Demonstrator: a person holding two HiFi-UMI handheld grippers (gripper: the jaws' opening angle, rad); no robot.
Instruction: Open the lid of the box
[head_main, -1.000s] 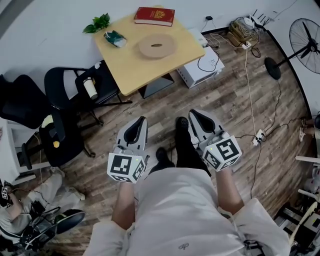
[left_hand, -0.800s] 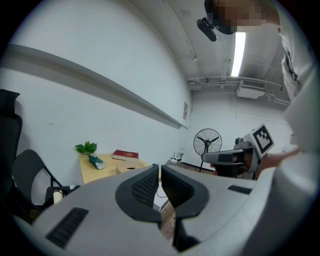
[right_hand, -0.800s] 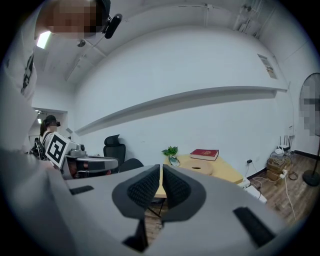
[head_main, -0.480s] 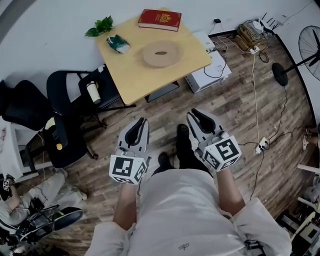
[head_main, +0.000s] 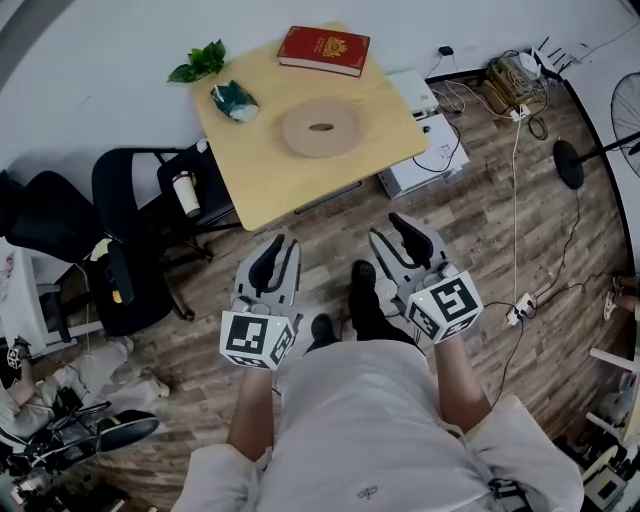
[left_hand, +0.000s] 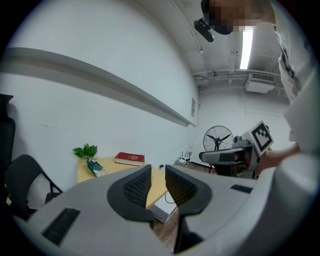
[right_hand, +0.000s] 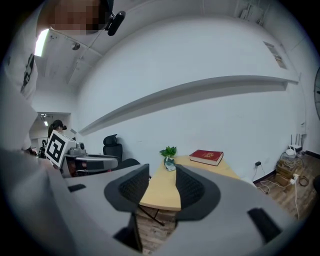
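Well, my left tongs (head_main: 274, 252) and right tongs (head_main: 404, 232) are both opening with nothing between them, hanging above the floor (head_main: 480, 230), well short of the surface (head_main: 250, 185). The round box (head_main: 318, 128) sits mid-surface, closed. Its lid (head_main: 338, 116) looks low and flat, so I reckon a shallow bite could slip and shove the box away.
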